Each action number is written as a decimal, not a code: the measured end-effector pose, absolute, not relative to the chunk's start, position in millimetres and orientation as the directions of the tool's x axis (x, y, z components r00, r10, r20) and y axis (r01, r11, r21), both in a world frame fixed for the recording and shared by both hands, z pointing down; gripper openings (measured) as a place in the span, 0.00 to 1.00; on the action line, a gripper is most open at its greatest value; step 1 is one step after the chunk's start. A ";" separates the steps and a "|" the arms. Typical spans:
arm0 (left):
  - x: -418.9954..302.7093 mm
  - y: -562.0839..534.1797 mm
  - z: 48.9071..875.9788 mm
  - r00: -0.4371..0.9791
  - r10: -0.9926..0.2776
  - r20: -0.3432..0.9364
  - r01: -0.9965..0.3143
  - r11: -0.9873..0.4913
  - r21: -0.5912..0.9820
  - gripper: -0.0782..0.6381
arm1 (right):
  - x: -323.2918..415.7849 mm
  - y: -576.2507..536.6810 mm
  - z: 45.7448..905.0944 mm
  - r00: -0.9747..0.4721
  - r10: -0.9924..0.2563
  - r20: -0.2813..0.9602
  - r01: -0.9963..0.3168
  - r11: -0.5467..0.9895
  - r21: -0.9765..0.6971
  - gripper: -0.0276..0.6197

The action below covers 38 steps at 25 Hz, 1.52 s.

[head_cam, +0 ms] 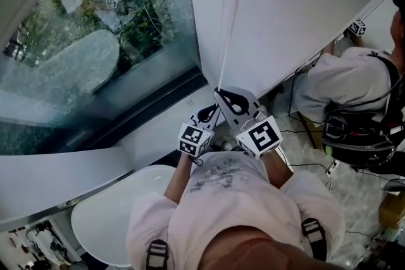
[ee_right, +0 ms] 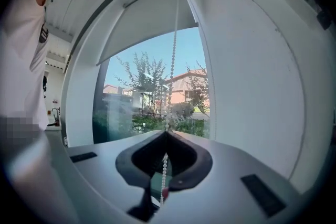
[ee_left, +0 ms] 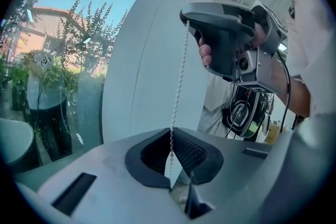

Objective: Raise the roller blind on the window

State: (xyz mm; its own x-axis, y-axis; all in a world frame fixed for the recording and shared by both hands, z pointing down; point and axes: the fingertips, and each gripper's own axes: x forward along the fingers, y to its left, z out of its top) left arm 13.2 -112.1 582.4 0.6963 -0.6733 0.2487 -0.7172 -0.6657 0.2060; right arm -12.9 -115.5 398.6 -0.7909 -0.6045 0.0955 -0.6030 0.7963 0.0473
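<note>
The white roller blind (ee_right: 147, 18) hangs partway down over the top of the window (ee_right: 152, 97). Its white bead chain (head_cam: 229, 22) runs down the window's right edge beside a white wall (head_cam: 304, 9). My right gripper (head_cam: 218, 92) is shut on the bead chain (ee_right: 171, 60), which passes between its black pads (ee_right: 186, 157). Just below it, my left gripper (head_cam: 215, 110) is shut on the same bead chain (ee_left: 178, 86). In the left gripper view the right gripper (ee_left: 187, 17) shows above, pinching the chain. A loose length with a red link (ee_right: 164, 194) hangs under the right jaws.
A white tub (head_cam: 107, 212) stands below the white sill (head_cam: 158, 129) at lower left. Another person (head_cam: 342, 85) crouches at the right with gear and cables on the floor. Trees and houses show through the glass (head_cam: 95, 41).
</note>
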 end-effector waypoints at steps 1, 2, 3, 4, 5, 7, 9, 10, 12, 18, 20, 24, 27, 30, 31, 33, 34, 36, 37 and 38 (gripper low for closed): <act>13.5 -111.2 583.6 0.697 -0.670 0.254 -0.716 -0.666 0.207 0.13 | -13.0 -114.5 399.9 -0.791 -0.604 0.098 -0.603 0.796 0.048 0.14; 13.7 -110.6 585.1 0.698 -0.667 0.260 -0.715 -0.667 0.208 0.13 | -13.3 -113.8 401.4 -0.791 -0.604 0.102 -0.602 0.797 0.048 0.14; 13.9 -110.1 587.1 0.699 -0.663 0.268 -0.714 -0.668 0.209 0.13 | -13.4 -113.2 403.3 -0.790 -0.603 0.108 -0.602 0.797 0.046 0.14; 14.2 -109.4 589.9 0.699 -0.660 0.276 -0.714 -0.669 0.209 0.13 | -13.2 -113.0 405.9 -0.789 -0.604 0.114 -0.603 0.797 0.046 0.14; 14.6 -108.7 593.8 0.698 -0.656 0.286 -0.714 -0.668 0.210 0.13 | -12.6 -112.9 409.4 -0.787 -0.605 0.120 -0.604 0.795 0.045 0.14; 15.5 -106.4 603.8 0.697 -0.648 0.307 -0.714 -0.665 0.218 0.13 | -10.9 -112.3 418.9 -0.785 -0.605 0.132 -0.606 0.795 0.041 0.14; 17.2 -103.2 611.1 0.699 -0.636 0.325 -0.711 -0.667 0.224 0.13 | -8.9 -110.9 426.5 -0.785 -0.603 0.140 -0.605 0.796 0.032 0.14; 18.0 -101.4 611.5 0.701 -0.632 0.331 -0.708 -0.670 0.221 0.13 | -8.3 -110.3 427.4 -0.786 -0.602 0.141 -0.605 0.796 0.029 0.14; 18.1 -98.8 607.2 0.703 -0.628 0.335 -0.705 -0.677 0.211 0.13 | -8.5 -111.1 425.9 -0.786 -0.602 0.142 -0.605 0.796 0.029 0.14; 12.7 -100.7 583.5 0.705 -0.646 0.293 -0.706 -0.680 0.199 0.13 | -6.8 -121.9 436.4 -0.791 -0.595 0.140 -0.598 0.801 0.030 0.14; 11.4 -98.9 567.7 0.709 -0.652 0.270 -0.702 -0.686 0.188 0.13 | -6.4 -120.9 436.2 -0.792 -0.595 0.137 -0.597 0.802 0.029 0.14; 7.5 -94.7 526.1 0.718 -0.667 0.199 -0.695 -0.696 0.178 0.14 | -4.5 -118.8 434.7 -0.791 -0.596 0.136 -0.598 0.801 0.032 0.14; 2.1 -92.7 488.2 0.729 -0.673 0.128 -0.685 -0.710 0.167 0.17 | -4.3 -118.6 435.9 -0.790 -0.598 0.136 -0.600 0.799 0.032 0.14; -2.6 -91.6 457.9 0.733 -0.669 0.125 -0.680 -0.726 0.099 0.18 | -5.3 -118.1 434.5 -0.789 -0.601 0.128 -0.604 0.797 0.024 0.14; -3.0 -91.7 452.9 0.734 -0.664 0.146 -0.677 -0.733 0.069 0.18 | -5.2 -118.5 434.2 -0.789 -0.602 0.125 -0.605 0.796 0.020 0.14; -4.8 -93.2 440.5 0.741 -0.657 0.138 -0.669 -0.741 0.063 0.19 | -4.5 -120.3 434.6 -0.787 -0.605 0.125 -0.607 0.794 0.021 0.14; -7.1 -94.1 430.7 0.745 -0.659 0.105 -0.667 -0.741 0.081 0.19 | -4.4 -121.0 434.8 -0.786 -0.605 0.126 -0.608 0.794 0.023 0.14; -12.6 -95.9 408.3 0.739 -0.672 0.042 -0.673 -0.735 0.089 0.19 | -4.8 -120.8 434.5 -0.786 -0.604 0.128 -0.607 0.795 0.025 0.14; -14.2 -97.1 396.7 0.734 -0.678 0.021 -0.678 -0.731 0.080 0.19 | -4.7 -120.3 434.0 -0.787 -0.603 0.128 -0.605 0.796 0.026 0.14; -14.3 -98.8 384.9 0.731 -0.682 0.004 -0.681 -0.729 0.071 0.19 | -4.3 -119.9 433.4 -0.788 -0.603 0.126 -0.605 0.796 0.027 0.14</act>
